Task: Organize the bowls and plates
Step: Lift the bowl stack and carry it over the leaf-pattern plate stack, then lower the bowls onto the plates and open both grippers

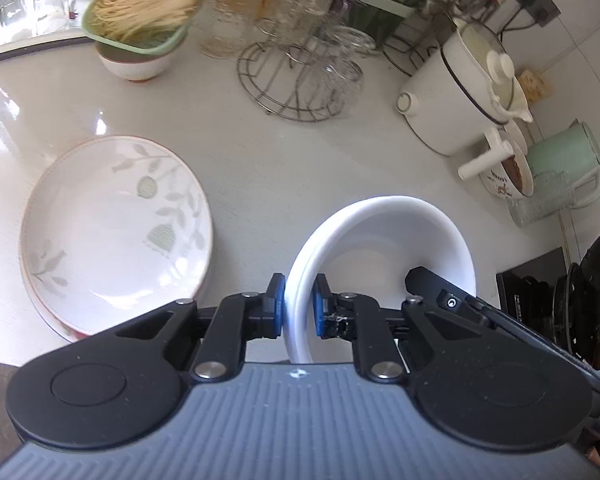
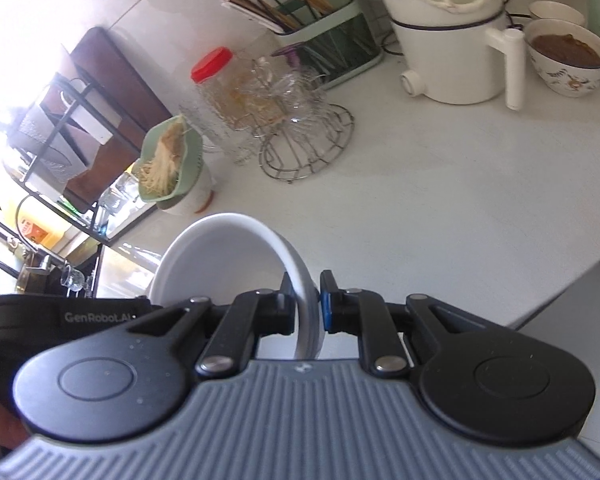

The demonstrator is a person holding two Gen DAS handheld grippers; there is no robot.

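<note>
Left claw [image 1: 299,306]: pinched tight on the near rim of the white bowl [image 1: 384,240], low in the middle of the frame.
Right claw [image 2: 306,304]: pinched on the same bowl's other side.
Done: leaf plates [image 1: 116,232] sit stacked at the left on the counter [image 1: 268,152].
Left: the bowl probably needs a spot.
Room: bare counter ahead; wire rack [image 1: 296,76] and white pot [image 1: 456,92] crowd the top.
</note>
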